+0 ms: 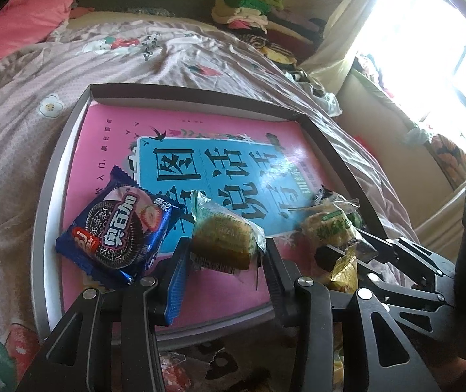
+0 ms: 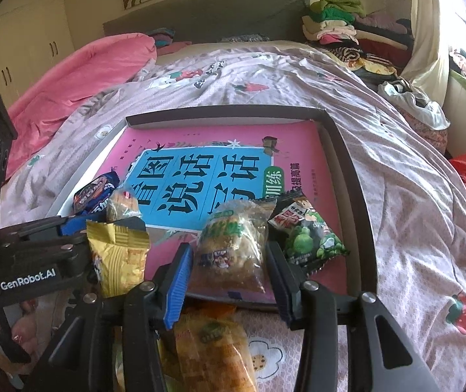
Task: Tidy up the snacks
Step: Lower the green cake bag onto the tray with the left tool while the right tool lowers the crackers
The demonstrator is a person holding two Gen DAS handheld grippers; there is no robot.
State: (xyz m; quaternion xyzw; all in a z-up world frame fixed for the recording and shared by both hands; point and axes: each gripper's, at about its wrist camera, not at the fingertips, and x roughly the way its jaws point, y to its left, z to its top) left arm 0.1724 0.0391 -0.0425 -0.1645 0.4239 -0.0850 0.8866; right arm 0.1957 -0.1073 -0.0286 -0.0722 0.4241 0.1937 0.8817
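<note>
Left gripper (image 1: 223, 261) closed its jaws on a clear-wrapped green cake (image 1: 223, 235), held just above the pink book (image 1: 200, 150) lying in the shallow dark-rimmed tray (image 1: 48, 196) on the bed (image 1: 14, 124). Just left of those jaws lay a blue cookie packet (image 1: 120, 228), touching the cake's wrapper and close to the tray's left rim. Right gripper (image 2: 226, 261) clamped its jaws on a clear bag of pale crisp pieces (image 2: 233, 245) near the tray's near edge. Just right of those jaws sat a green pea packet (image 2: 308, 235), short of the right rim. Left of them hung a yellow packet (image 2: 118, 254). Beyond both jaws stretched bare book cover up to the tray's far rim.
</note>
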